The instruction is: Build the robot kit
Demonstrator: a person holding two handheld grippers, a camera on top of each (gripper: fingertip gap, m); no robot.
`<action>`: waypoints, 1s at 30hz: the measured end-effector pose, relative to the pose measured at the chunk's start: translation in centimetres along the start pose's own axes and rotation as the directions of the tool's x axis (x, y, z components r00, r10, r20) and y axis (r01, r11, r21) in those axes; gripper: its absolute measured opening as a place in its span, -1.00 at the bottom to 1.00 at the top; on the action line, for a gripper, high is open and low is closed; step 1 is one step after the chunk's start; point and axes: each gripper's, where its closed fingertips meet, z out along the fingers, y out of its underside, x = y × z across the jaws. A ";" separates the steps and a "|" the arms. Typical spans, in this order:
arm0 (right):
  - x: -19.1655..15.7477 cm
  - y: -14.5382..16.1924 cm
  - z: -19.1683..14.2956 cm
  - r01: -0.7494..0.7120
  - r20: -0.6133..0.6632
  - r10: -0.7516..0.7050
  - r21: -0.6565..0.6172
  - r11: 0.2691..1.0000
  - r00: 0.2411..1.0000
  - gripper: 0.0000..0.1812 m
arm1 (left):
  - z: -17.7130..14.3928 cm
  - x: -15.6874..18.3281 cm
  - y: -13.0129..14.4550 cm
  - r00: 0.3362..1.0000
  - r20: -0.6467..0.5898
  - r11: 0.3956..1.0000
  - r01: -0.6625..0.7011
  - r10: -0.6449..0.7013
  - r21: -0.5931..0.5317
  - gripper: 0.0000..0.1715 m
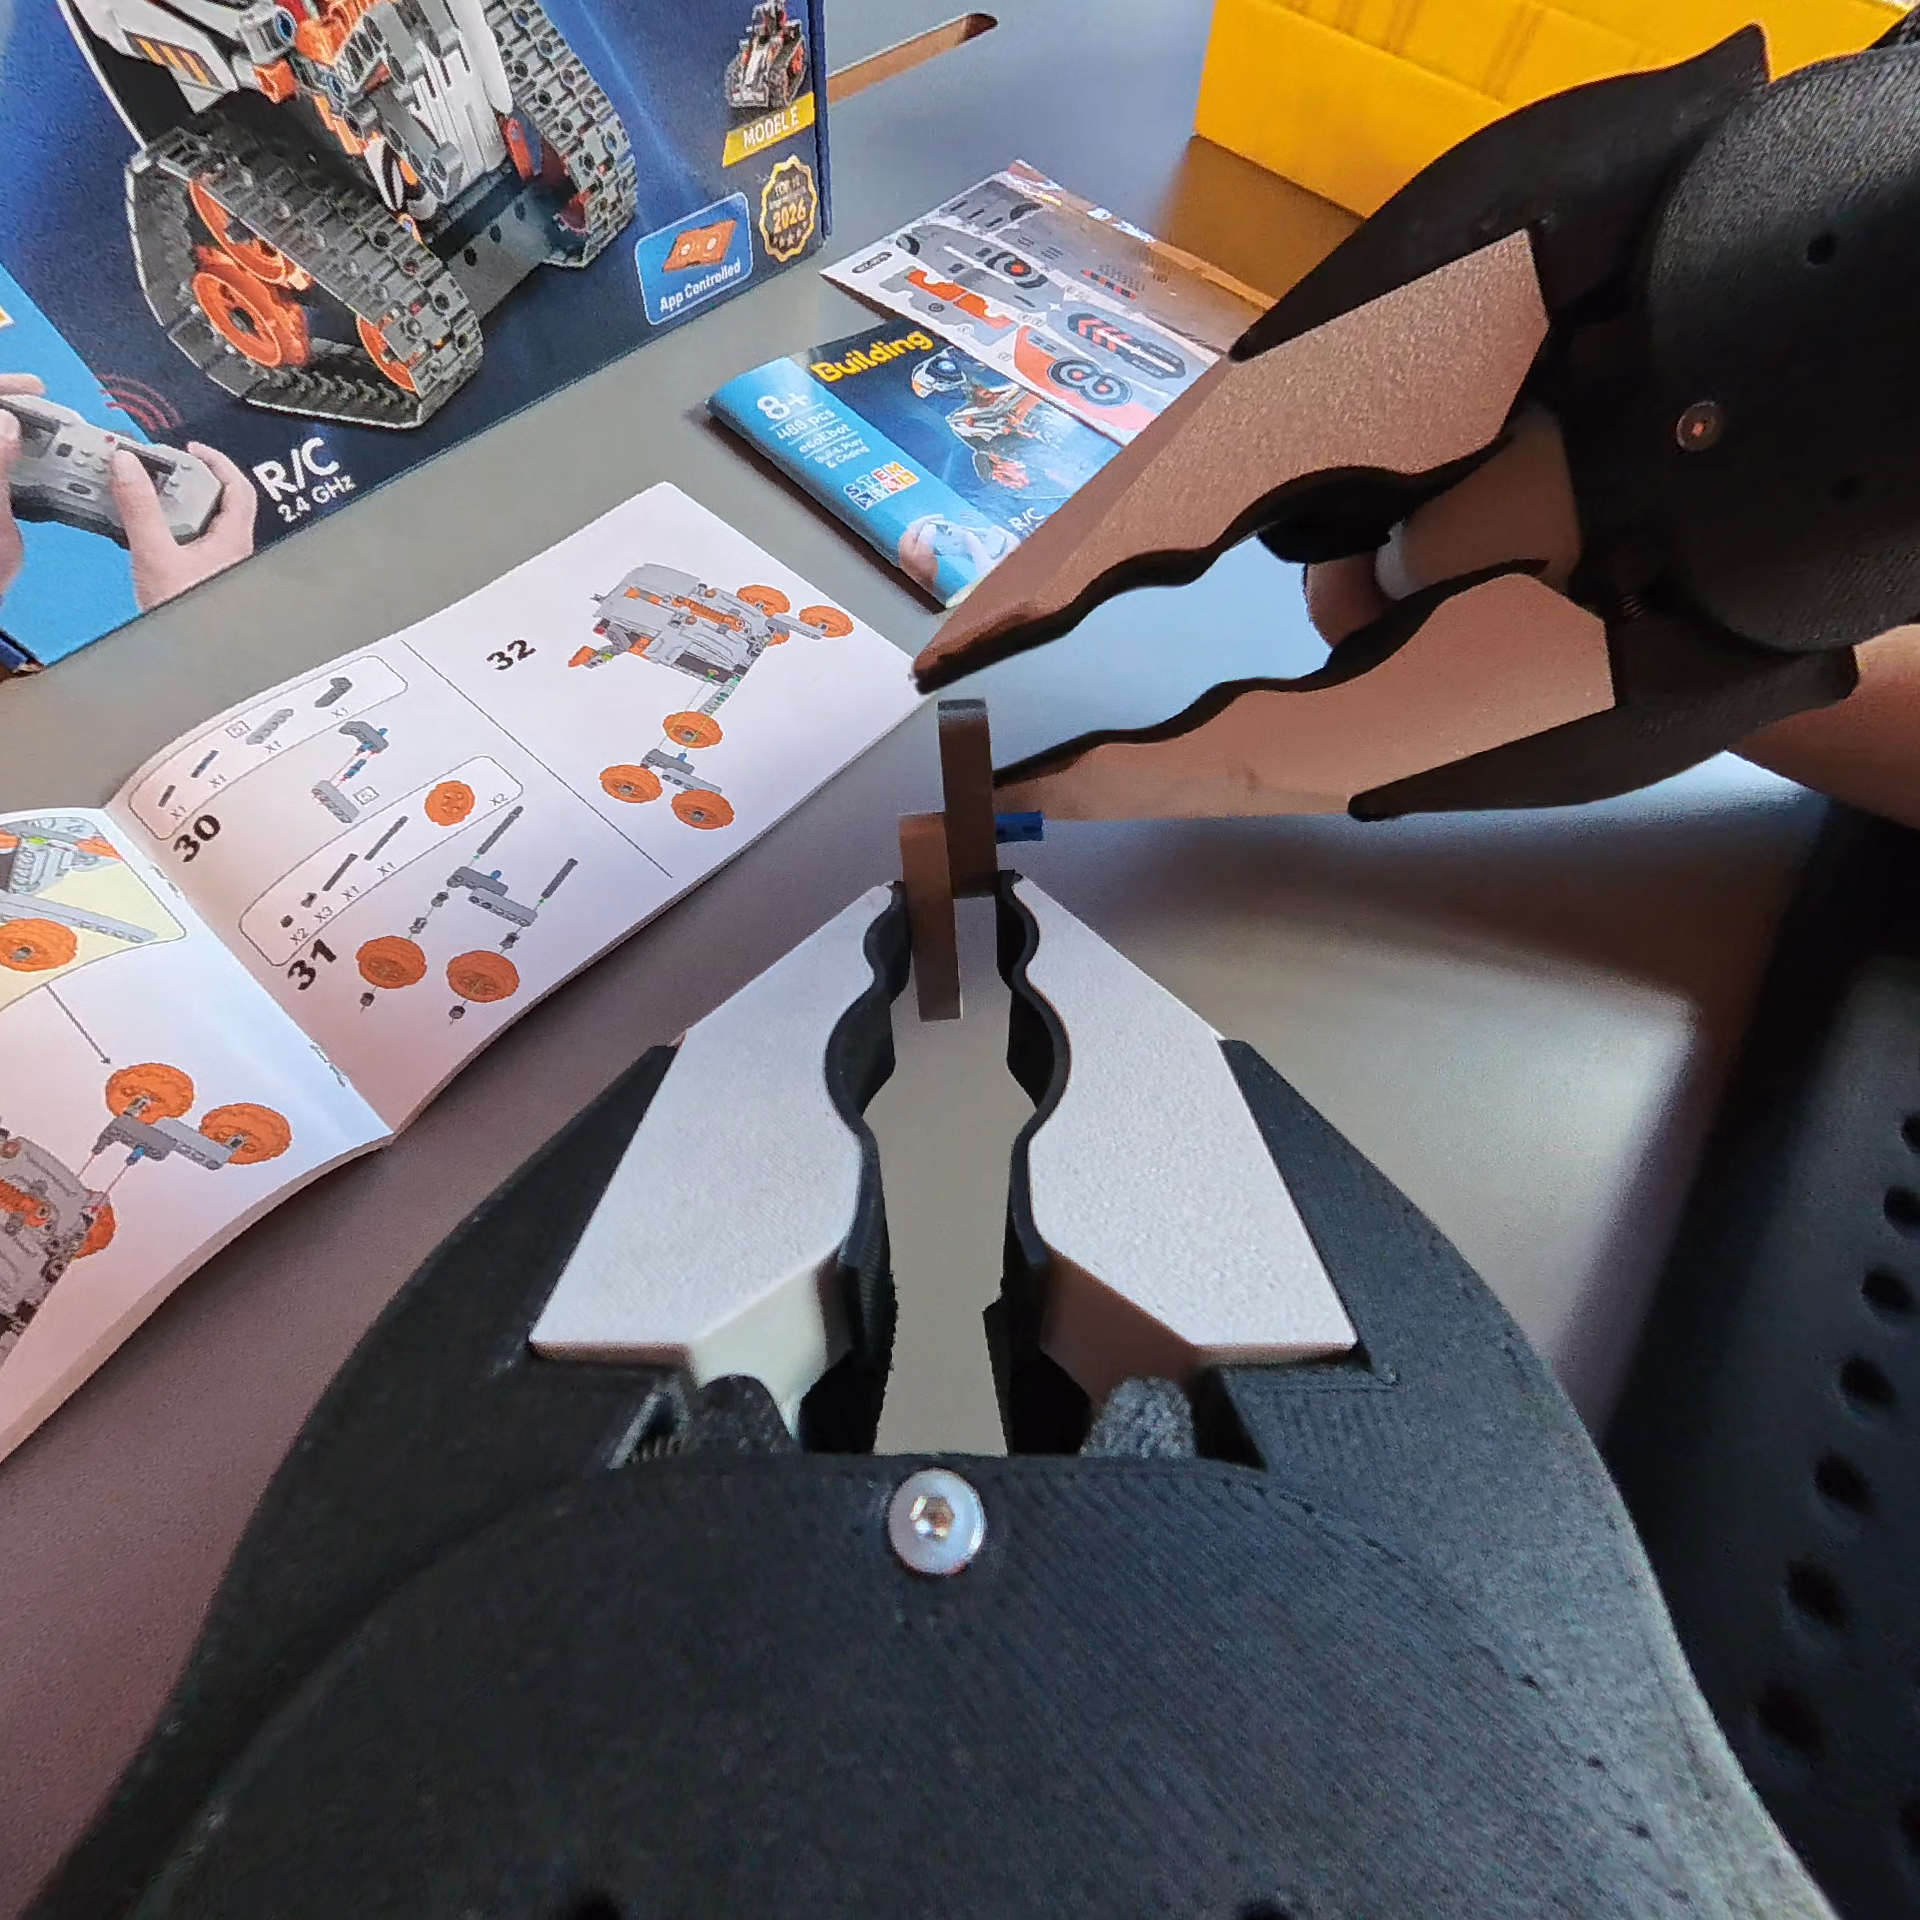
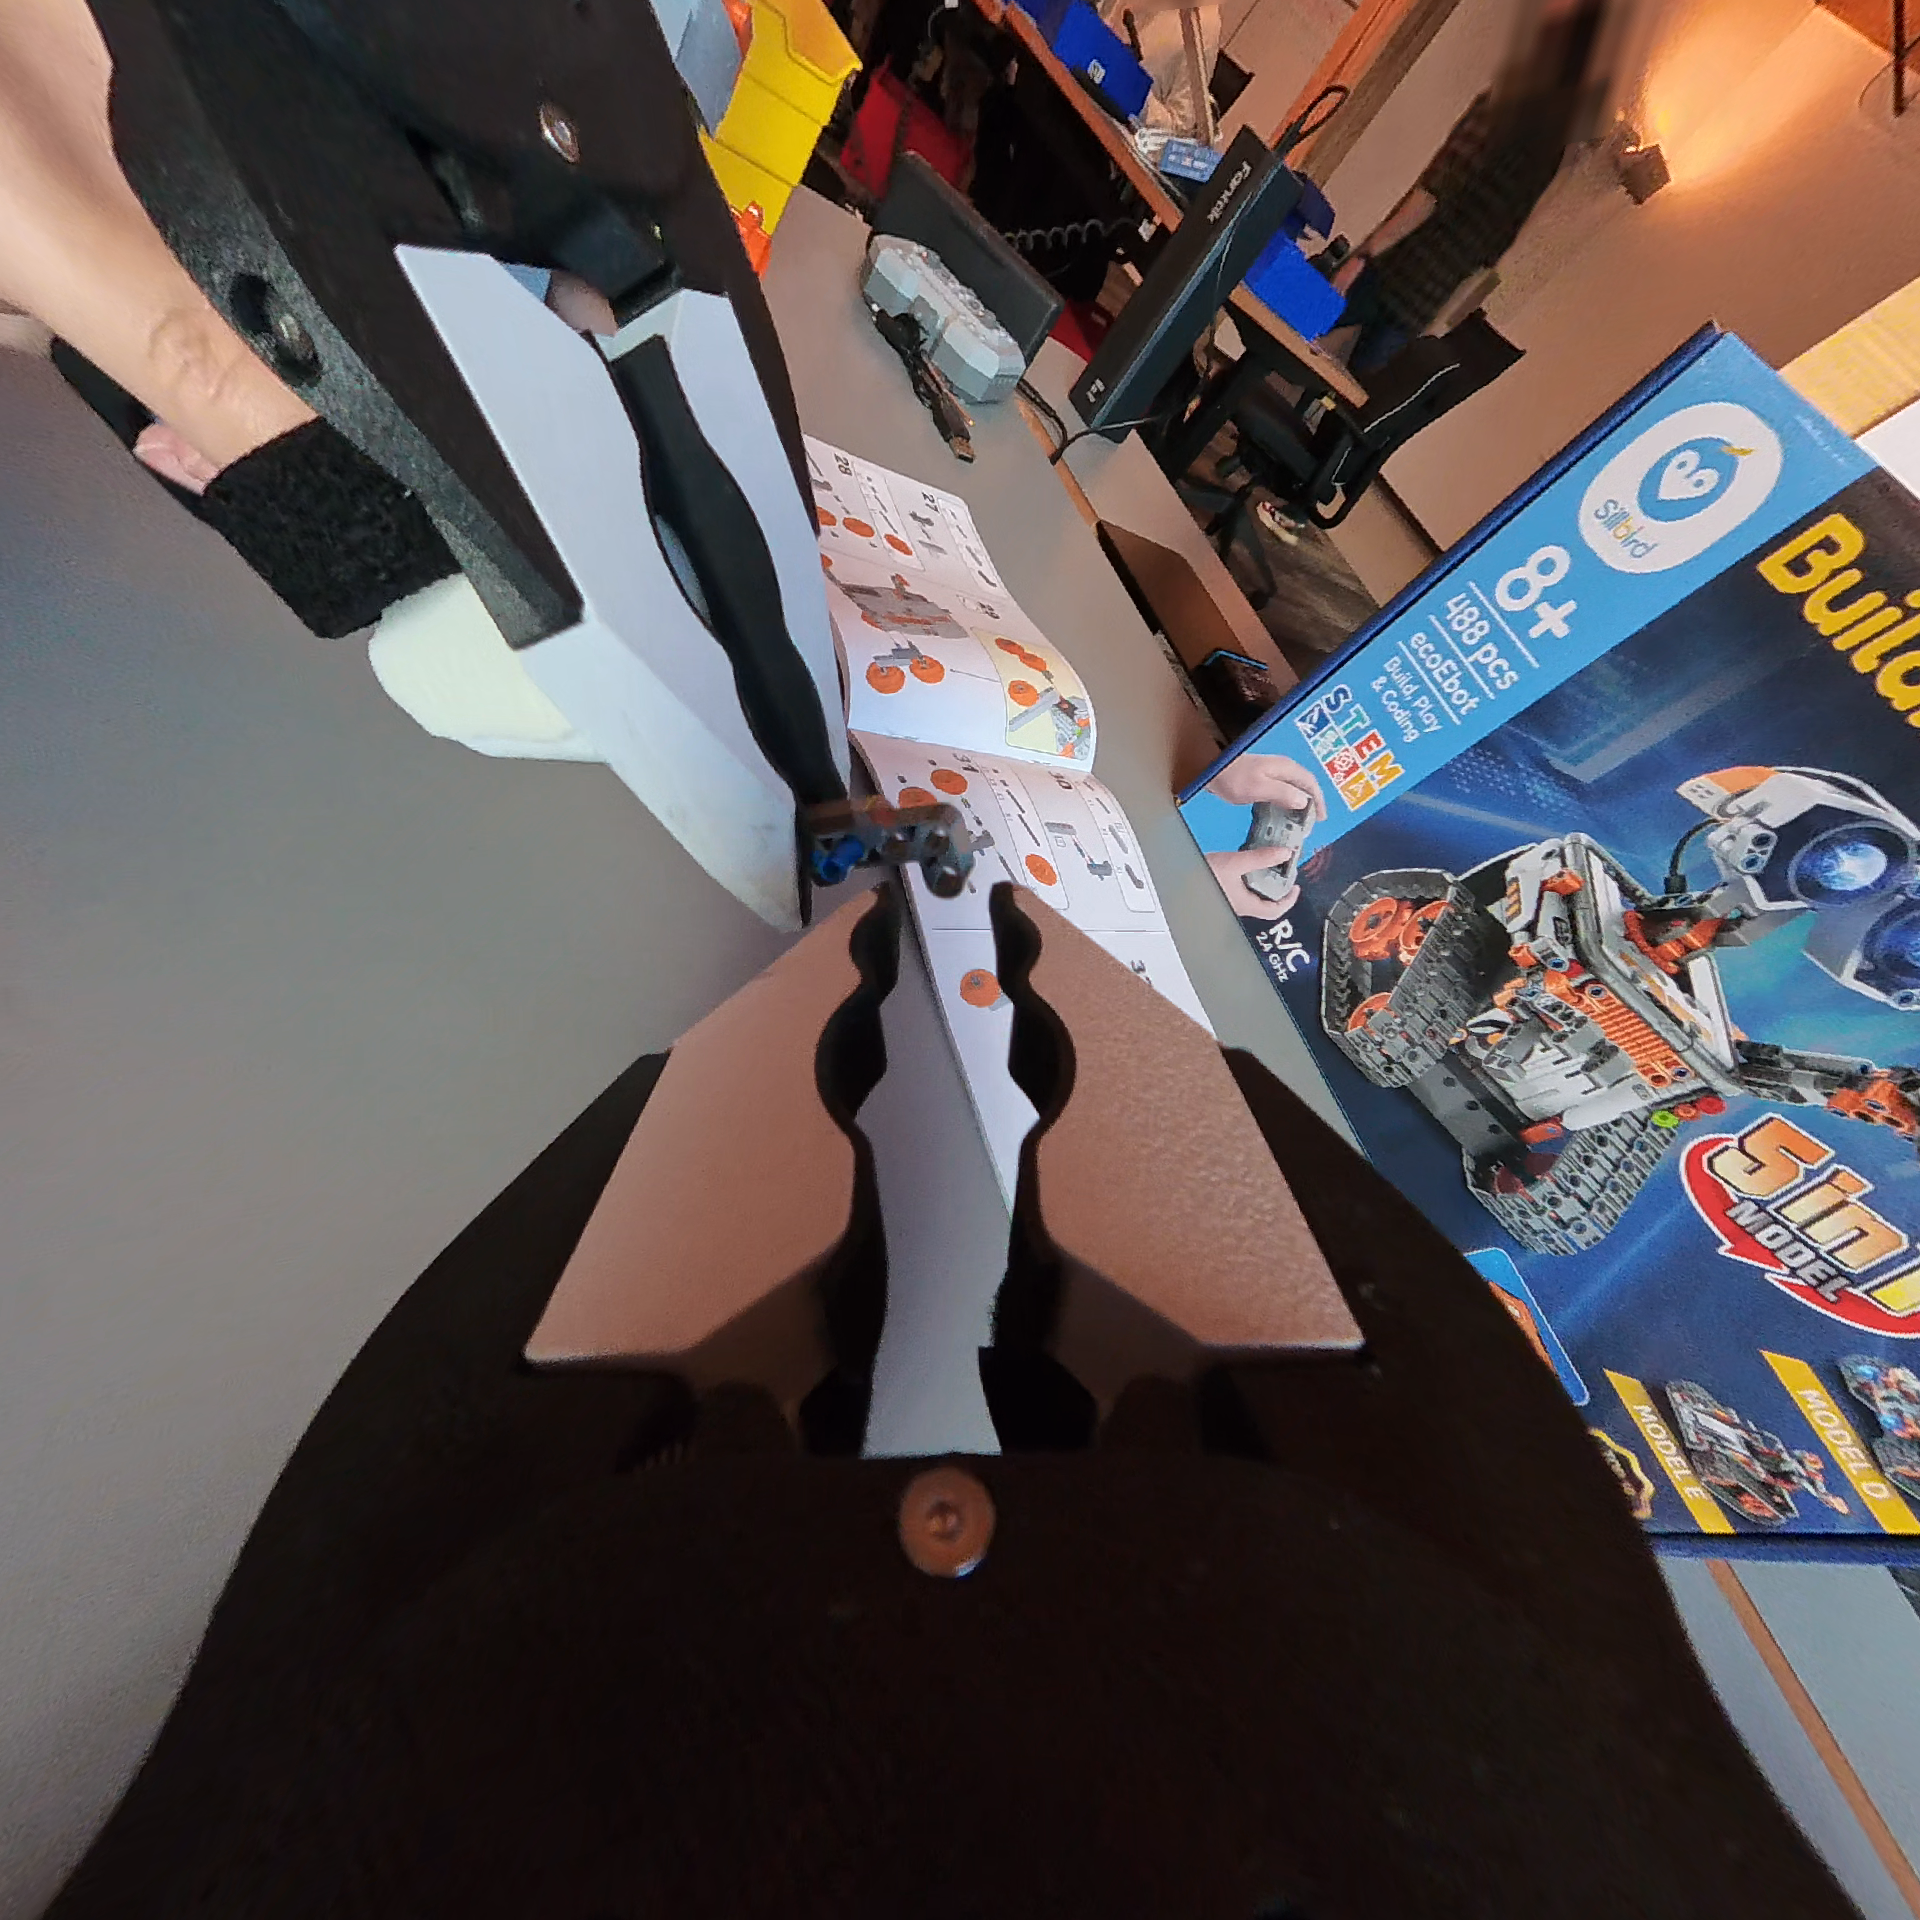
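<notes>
My left gripper (image 1: pixel 951 896), with white fingers, is shut on a small grey beam (image 1: pixel 961 790) that stands upright out of its tips. A blue pin (image 1: pixel 1020 826) sticks out of the beam's side. My right gripper (image 1: pixel 961 727), with brown fingers, comes in from the right, open and empty, its tips close on either side of the beam's top end. In the right wrist view, the right gripper (image 2: pixel 943 902) is open just short of the beam (image 2: pixel 914 831) and its blue pin (image 2: pixel 836 854), both held by the left gripper (image 2: pixel 821 821).
An open instruction booklet (image 1: pixel 416 831) lies on the grey table (image 1: pixel 1351 1039). A blue toy box (image 1: pixel 364 208) stands behind it. A small booklet (image 1: pixel 935 447), a sticker sheet (image 1: pixel 1039 281) and a yellow bin (image 1: pixel 1403 83) are at the back. A grey block with a cable (image 2: pixel 935 312) lies farther off. The grippers are tip to tip, or close to it.
</notes>
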 end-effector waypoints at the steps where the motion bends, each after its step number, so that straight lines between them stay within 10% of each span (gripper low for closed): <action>1: -0.1 0.0 0.1 0.013 -0.002 -0.013 -0.005 1.000 1.000 -0.82 | 0.0 0.1 0.0 1.000 -0.001 1.000 -0.006 0.006 -0.003 -0.84; 13: -0.1 -2.0 -1.6 -0.005 0.046 -0.003 0.166 0.986 0.999 -0.95 | -0.8 2.7 0.2 0.960 -0.274 0.998 -0.068 0.061 -0.018 -0.59; 30: -0.4 -4.3 -3.3 -0.248 0.253 0.162 0.362 0.899 0.954 -0.95 | -4.3 5.6 -2.3 0.722 -0.686 0.983 0.177 -0.091 0.056 -0.88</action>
